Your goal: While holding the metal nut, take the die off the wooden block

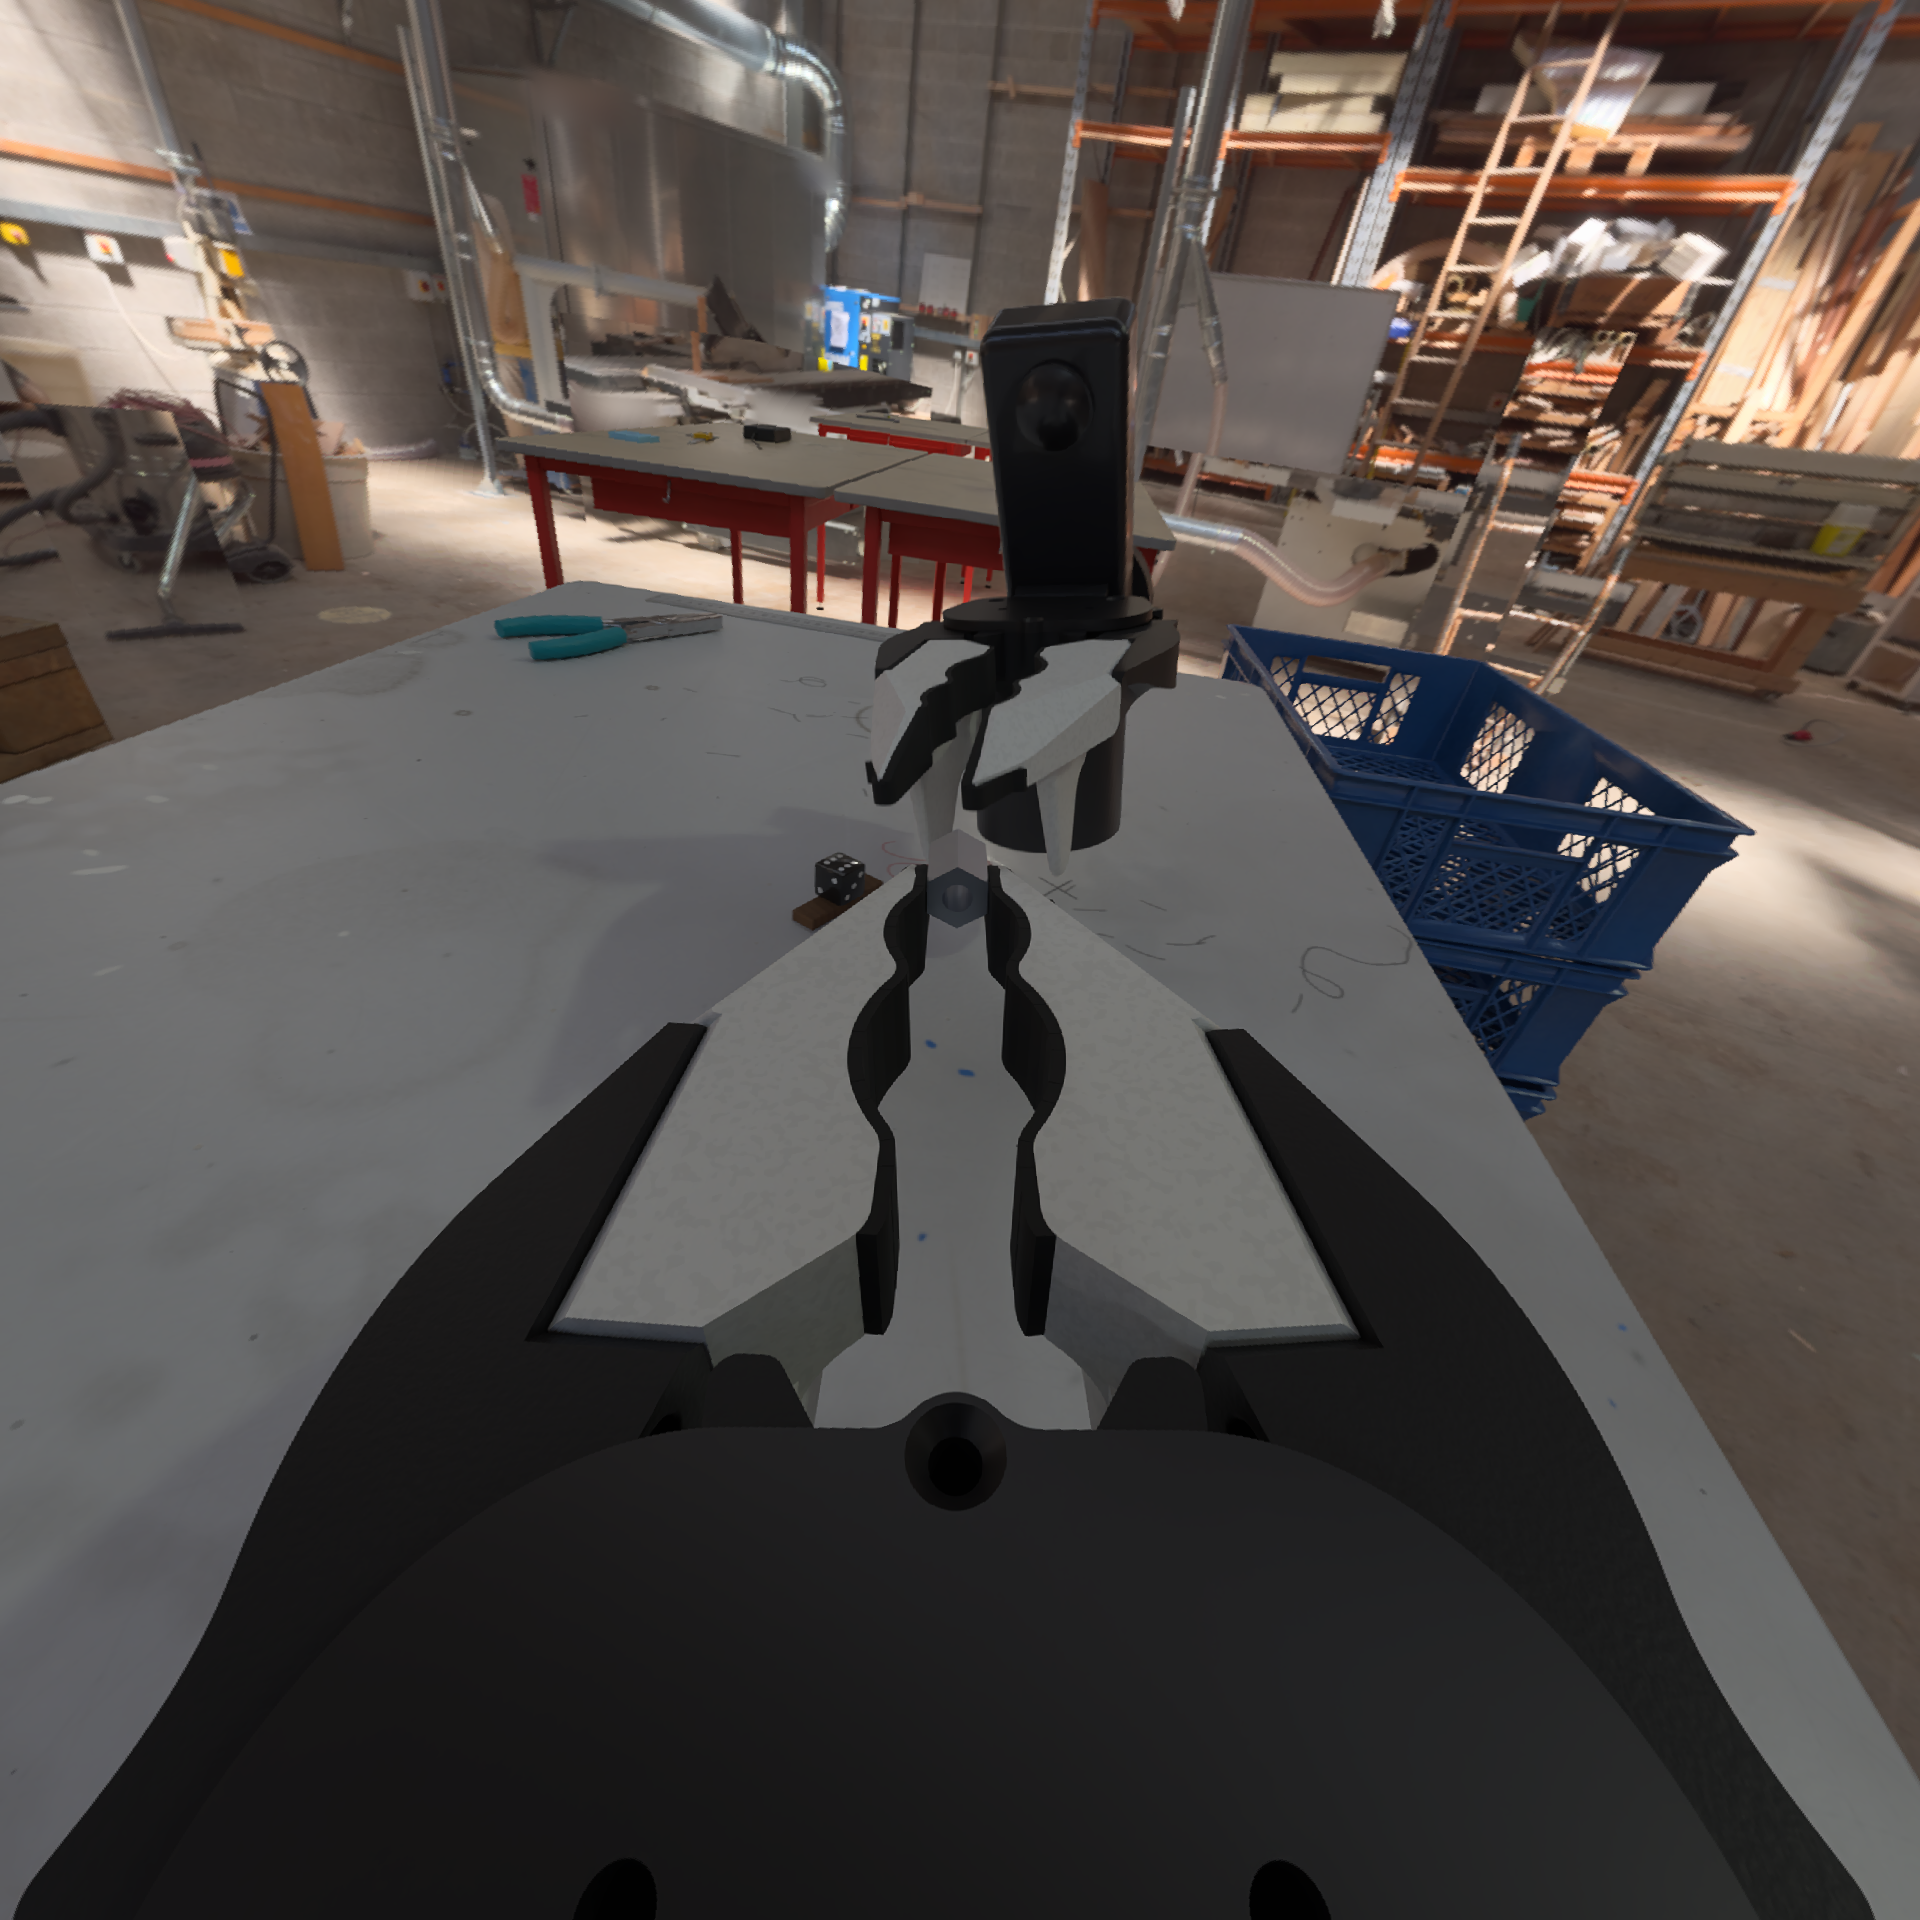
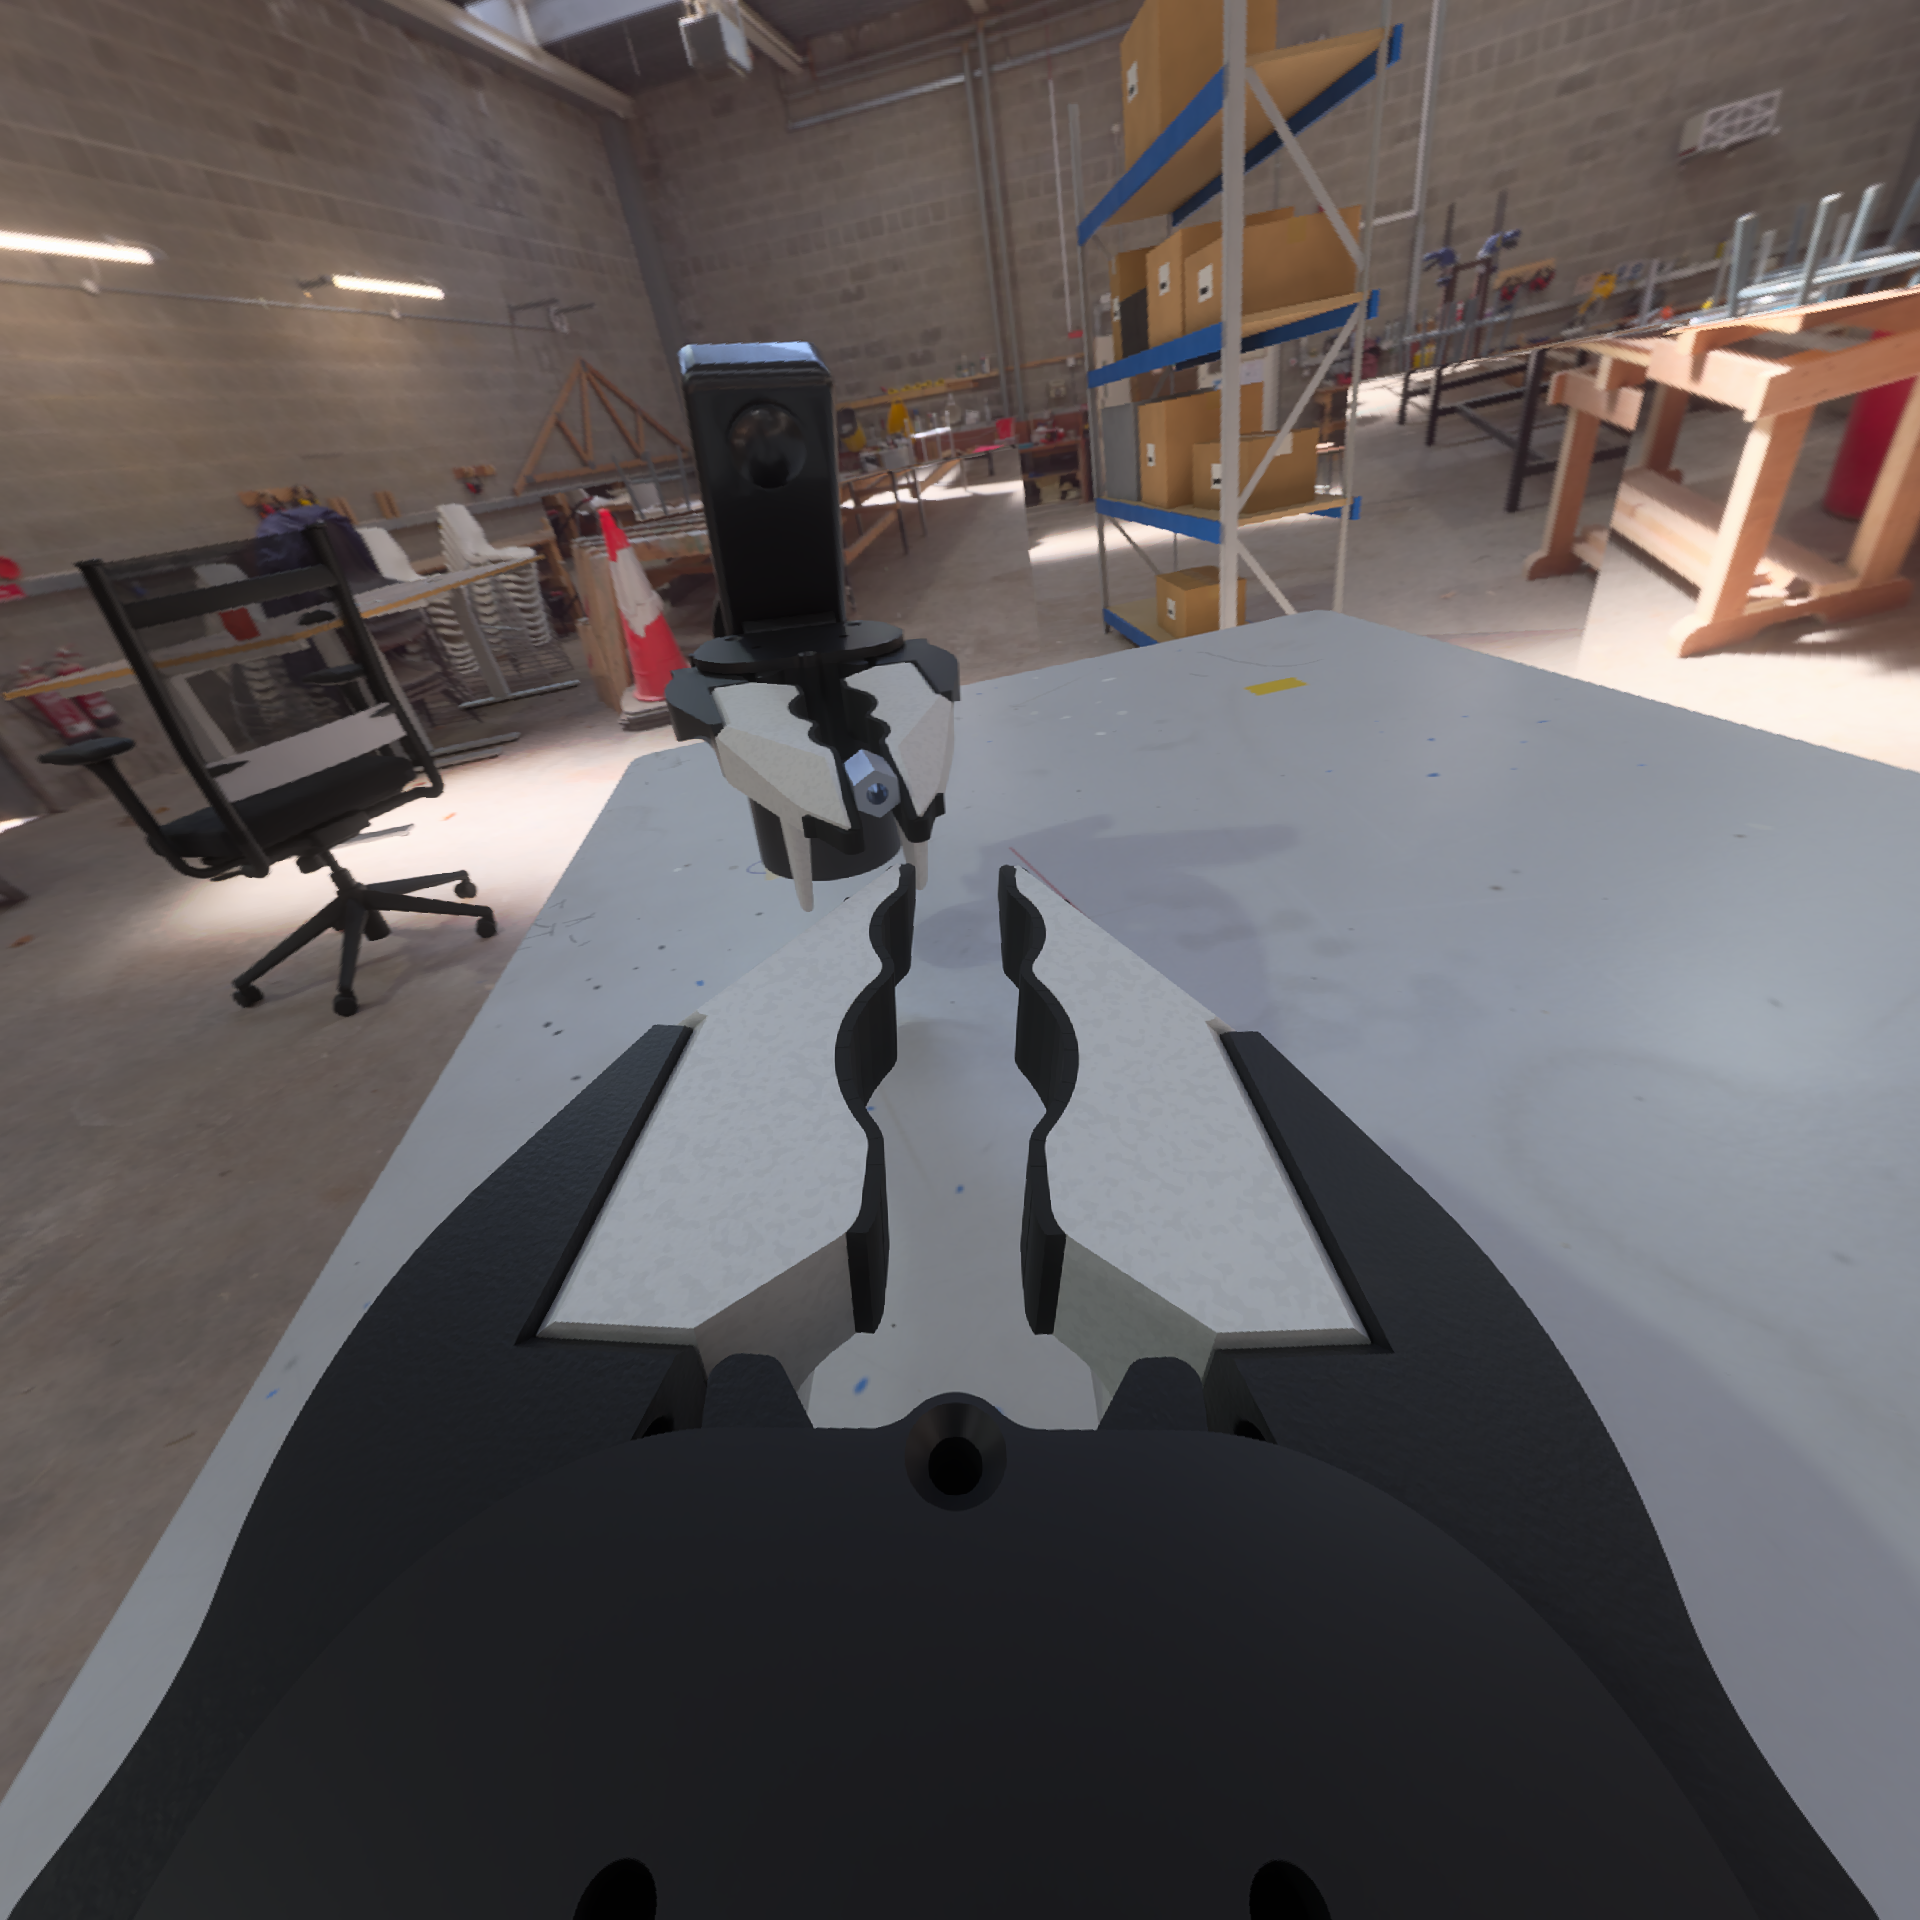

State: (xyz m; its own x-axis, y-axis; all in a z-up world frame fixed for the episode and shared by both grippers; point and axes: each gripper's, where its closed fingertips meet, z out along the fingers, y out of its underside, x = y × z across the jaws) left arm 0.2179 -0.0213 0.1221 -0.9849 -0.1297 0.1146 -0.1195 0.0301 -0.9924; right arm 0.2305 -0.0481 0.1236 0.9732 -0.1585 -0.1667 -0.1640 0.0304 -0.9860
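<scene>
1. In the left wrist view, the pale worktop (image 1: 364, 935) carried teal-handled pliers (image 1: 592, 634) near its far edge, well apart from everything else. A blue crate (image 1: 1507, 810) stood on the floor just beside the worktop's right edge.
2. The black die (image 1: 838, 876) sat on the wooden block (image 1: 826, 907), just left of the left claw (image 1: 956, 899). The block was partly hidden behind the claw's left finger.
3. The left claw reached forward over the worktop, its two fingers drawn close and pinching the metal nut (image 1: 955, 900) at their tips.
4. The right claw (image 1: 992, 847) hung directly beyond the nut, pointing downward with its camera post upright. It stood right of the die and touched neither die nor block.
5. Pen scribbles marked the worktop near the crate; none could be read.
6. In the right wrist view, the right claw (image 2: 956, 883) had its fingers spread with bare worktop (image 2: 1455, 935) between them.
7. The left claw (image 2: 883, 800) faced it from just beyond its tips, gripping the nut (image 2: 871, 792) above the worktop.
8. The die and block were hidden in this view.
9. An office chair (image 2: 281, 748) and a traffic cone (image 2: 634, 613) stood on the floor to the left, and shelving with cardboard boxes (image 2: 1226, 312) farther back.
</scene>
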